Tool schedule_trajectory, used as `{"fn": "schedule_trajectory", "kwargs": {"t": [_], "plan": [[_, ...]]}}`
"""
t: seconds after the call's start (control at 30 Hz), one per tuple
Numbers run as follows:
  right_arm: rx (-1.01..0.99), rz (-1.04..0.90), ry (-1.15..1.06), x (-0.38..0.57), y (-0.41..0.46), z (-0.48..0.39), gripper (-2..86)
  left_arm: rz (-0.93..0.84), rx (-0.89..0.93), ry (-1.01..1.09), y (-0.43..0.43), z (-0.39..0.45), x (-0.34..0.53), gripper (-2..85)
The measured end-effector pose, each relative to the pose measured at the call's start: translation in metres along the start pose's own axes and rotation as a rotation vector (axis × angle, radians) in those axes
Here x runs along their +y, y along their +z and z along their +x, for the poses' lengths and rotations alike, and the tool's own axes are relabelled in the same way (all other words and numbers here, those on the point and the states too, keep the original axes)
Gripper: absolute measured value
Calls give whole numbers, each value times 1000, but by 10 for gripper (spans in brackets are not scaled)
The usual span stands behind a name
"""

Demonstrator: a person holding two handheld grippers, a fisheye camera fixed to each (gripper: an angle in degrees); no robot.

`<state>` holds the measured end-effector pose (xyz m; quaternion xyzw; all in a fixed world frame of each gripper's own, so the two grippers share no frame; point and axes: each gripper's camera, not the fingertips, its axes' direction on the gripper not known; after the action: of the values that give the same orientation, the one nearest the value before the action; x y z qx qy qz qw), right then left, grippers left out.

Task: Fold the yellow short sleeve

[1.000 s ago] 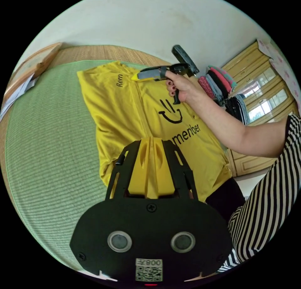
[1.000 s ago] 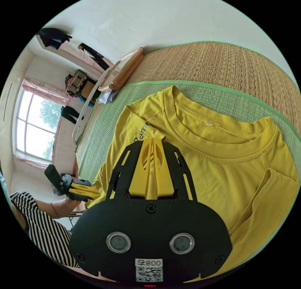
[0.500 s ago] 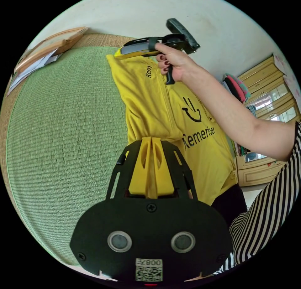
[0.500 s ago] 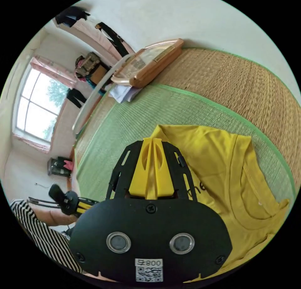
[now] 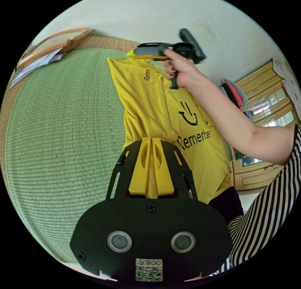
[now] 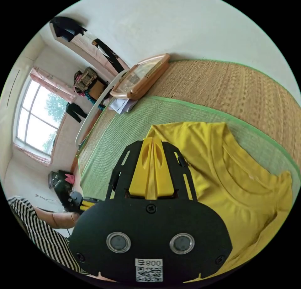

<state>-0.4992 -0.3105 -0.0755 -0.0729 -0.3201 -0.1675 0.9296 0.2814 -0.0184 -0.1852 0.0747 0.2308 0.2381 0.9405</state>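
On the green woven mat [image 5: 62, 129], at twelve o'clock, the right gripper [image 5: 133, 52] and, at six o'clock, the left gripper [image 5: 151, 145] have their fingers clamped on the yellow short-sleeve T-shirt [image 5: 163, 113], which is doubled lengthwise, with cross folds probably left.

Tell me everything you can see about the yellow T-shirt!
The yellow T-shirt looks like soft knit cloth with a ribbed round collar and short sleeves. Black print on its front shows a smiley and some lettering. It lies partly folded on the green woven mat, one side turned over the front. The right hand-held gripper pinches its top edge near the collar, and the left hand-held gripper is shut on the lower part.
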Motion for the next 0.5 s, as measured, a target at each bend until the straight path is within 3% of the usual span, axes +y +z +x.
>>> {"fn": "schedule_trajectory", "kwargs": {"t": [0.13, 0.2, 0.3, 0.4, 0.5], "plan": [[133, 44, 93, 112, -75, 21, 1, 61, 47, 33, -11, 15, -3, 3], [262, 56, 234, 190, -117, 43, 1, 43, 34, 40, -12, 24, -10, 3], [301, 60, 403, 264, -142, 71, 2, 31, 13, 33, -11, 35, -19, 3], [294, 22, 439, 300, -137, 81, 5, 23, 40, 30, -10, 51, -29, 3], [330, 17, 341, 314, -133, 64, 13, 31, 67, 68, -13, 77, -40, 3]]}}
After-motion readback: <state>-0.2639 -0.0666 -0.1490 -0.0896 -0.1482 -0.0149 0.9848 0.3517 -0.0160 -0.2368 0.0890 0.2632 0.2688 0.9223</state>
